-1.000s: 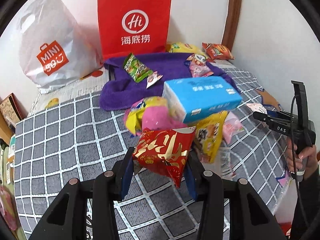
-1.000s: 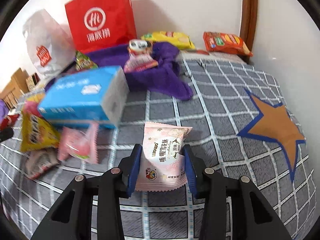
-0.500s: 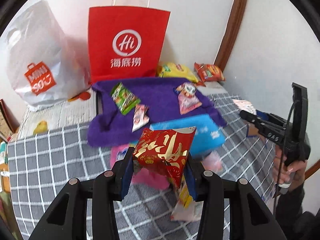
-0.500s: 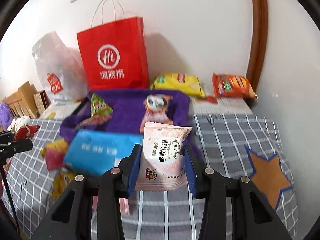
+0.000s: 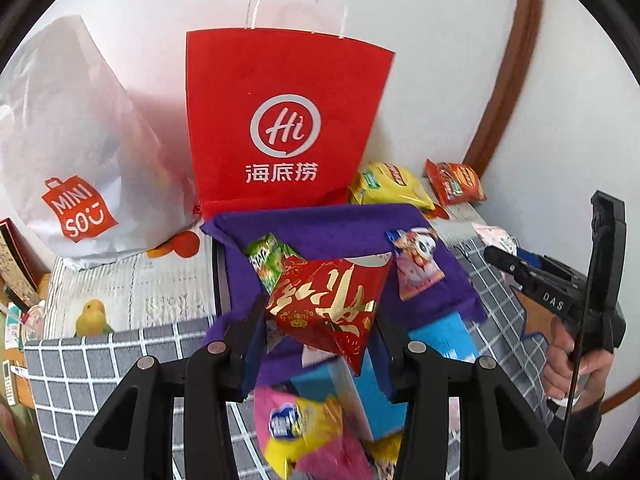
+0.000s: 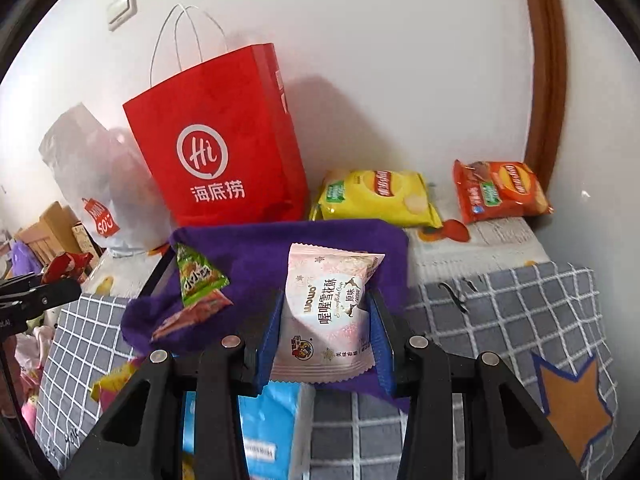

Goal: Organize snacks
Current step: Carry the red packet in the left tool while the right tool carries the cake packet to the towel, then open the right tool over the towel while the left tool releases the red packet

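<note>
While lifted: red packet (image 5: 326,304) between left jaws | pink packet (image 6: 326,316) between right jaws

I count two carrier bags against the wall: one red paper bag (image 6: 224,148) and one white plastic bag (image 5: 76,140). Two crisp packets by the wall: one yellow (image 6: 376,198), one orange (image 6: 500,192). Two held snacks: red packet (image 5: 328,304), pink packet (image 6: 328,316).

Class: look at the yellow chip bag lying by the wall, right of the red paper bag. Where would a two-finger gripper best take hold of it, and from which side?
Probably the yellow chip bag is best pinched at its crimped right end seam, coming from its right. It lies flat and puffed, too broad across its middle, while that thin flat end points into the free gap before the orange chip bag.
</note>
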The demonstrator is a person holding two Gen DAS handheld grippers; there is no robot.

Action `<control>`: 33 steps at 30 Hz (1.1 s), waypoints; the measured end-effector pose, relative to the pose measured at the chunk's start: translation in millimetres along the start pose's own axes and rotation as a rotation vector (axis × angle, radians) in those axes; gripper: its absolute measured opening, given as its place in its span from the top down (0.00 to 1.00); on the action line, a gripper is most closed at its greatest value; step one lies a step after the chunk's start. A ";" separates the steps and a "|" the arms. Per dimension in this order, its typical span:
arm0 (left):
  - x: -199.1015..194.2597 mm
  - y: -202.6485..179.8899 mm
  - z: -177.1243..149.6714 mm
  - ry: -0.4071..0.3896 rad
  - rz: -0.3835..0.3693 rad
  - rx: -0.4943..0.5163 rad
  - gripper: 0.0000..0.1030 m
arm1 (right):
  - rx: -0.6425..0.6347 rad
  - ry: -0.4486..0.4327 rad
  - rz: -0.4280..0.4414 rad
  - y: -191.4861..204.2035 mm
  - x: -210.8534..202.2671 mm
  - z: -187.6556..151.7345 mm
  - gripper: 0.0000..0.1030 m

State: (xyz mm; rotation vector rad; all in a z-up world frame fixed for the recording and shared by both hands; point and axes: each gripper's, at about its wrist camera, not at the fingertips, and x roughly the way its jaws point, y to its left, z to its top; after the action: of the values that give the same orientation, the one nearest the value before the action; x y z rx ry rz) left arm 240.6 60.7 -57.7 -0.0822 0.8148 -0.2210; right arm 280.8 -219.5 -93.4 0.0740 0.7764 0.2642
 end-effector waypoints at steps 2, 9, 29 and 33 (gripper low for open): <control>7.9 3.2 4.5 0.003 0.004 -0.009 0.58 | -0.009 0.010 -0.024 0.7 11.8 0.8 0.60; 48.8 17.3 11.3 0.068 0.003 -0.051 0.58 | -0.013 0.086 -0.067 -6.3 60.4 -14.4 0.60; 128.4 43.5 -10.1 0.262 0.012 -0.125 0.57 | -0.035 0.093 -0.063 -9.8 86.7 -34.1 0.52; 129.5 43.9 -10.7 0.271 0.016 -0.125 0.56 | -0.035 0.043 -0.087 -9.5 75.9 -33.7 0.47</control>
State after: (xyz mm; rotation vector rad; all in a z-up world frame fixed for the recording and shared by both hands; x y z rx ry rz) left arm 326.0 74.2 -164.1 -0.1653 1.0991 -0.1678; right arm 311.0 -209.8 -170.8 0.0018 0.8159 0.1968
